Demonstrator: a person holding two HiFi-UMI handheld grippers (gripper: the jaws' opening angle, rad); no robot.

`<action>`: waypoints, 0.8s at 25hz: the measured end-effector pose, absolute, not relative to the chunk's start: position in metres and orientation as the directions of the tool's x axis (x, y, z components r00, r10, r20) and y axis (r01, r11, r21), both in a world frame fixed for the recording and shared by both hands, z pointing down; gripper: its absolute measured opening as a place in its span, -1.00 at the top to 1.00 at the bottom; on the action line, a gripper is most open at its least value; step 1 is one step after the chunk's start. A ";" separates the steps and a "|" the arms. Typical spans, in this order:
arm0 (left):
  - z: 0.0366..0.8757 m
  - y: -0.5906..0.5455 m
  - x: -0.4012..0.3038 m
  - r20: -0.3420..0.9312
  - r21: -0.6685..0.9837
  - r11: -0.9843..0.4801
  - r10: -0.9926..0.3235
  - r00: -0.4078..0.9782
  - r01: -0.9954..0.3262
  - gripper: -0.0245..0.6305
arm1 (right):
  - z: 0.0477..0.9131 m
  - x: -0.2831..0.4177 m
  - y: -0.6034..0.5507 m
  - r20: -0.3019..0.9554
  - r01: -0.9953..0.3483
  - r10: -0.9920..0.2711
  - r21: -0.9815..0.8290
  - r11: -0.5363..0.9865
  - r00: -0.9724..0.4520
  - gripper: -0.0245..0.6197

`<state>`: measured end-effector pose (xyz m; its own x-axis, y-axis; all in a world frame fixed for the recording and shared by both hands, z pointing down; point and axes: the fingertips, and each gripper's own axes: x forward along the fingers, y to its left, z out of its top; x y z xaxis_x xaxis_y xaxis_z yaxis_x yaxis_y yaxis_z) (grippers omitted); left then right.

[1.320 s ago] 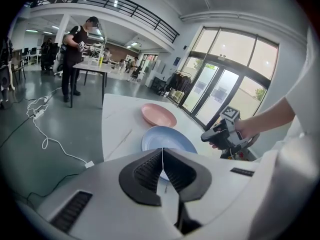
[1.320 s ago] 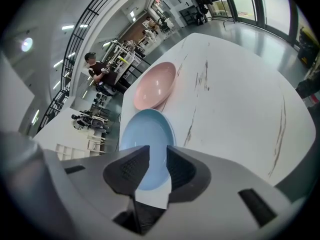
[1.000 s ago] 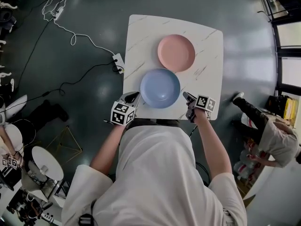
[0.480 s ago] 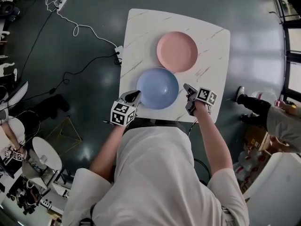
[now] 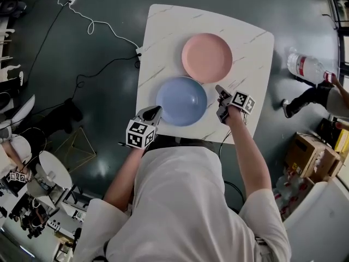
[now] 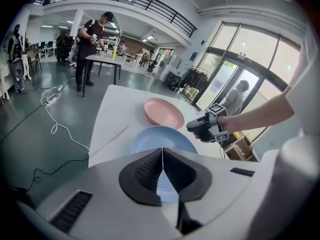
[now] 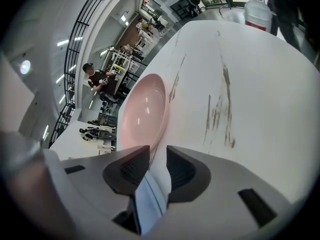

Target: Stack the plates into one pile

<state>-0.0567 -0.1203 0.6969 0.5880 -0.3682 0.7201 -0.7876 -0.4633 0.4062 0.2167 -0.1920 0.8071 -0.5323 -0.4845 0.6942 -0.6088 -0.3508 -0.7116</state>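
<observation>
Head view shows a white table point(image 5: 163, 37) with two plates on it. The blue plate point(image 5: 181, 101) sits near the person. The pink plate point(image 5: 206, 57) lies at 1 o'clock from the blue one. Their rims are just beside each other, and I cannot tell if they touch. Both plates are round, so no side is longer than another.

The right gripper point(image 5: 220, 100) is at 3 o'clock of the blue plate, close to its rim. It points toward 11 o'clock, at the pink plate. Its jaws are spread. In the right gripper view a bit of blue rim shows low in the gap, and the pads do not seem to press on it. The pink plate fills the view just ahead of the jaws.

The left gripper point(image 5: 154, 112) is at 8 o'clock of the blue plate, by the near table edge. Its jaws are pressed together with nothing between them.

I think the right gripper is best placed to take a plate by the rim, since it is nearer to both.

Nothing stands between the jaws and the plates. A cable point(image 5: 98, 26) lies on the floor at 10 o'clock, well apart. Boxes point(image 5: 311, 152) sit on the floor at 4 o'clock.
</observation>
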 end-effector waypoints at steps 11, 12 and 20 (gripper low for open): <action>0.693 -0.131 -0.053 0.715 0.406 -0.433 -0.398 0.575 -0.805 0.88 | 0.822 0.207 -0.221 0.691 -0.579 -0.480 -0.720 -0.384 -0.541 0.56; 0.694 -0.130 -0.055 0.717 0.405 -0.429 -0.398 0.572 -0.807 0.88 | 0.824 0.206 -0.223 0.693 -0.577 -0.479 -0.718 -0.389 -0.539 0.56; 0.701 -0.118 -0.072 0.736 0.396 -0.396 -0.403 0.544 -0.829 0.88 | 0.835 0.206 -0.233 0.693 -0.489 -0.523 -0.721 -0.491 -0.497 0.67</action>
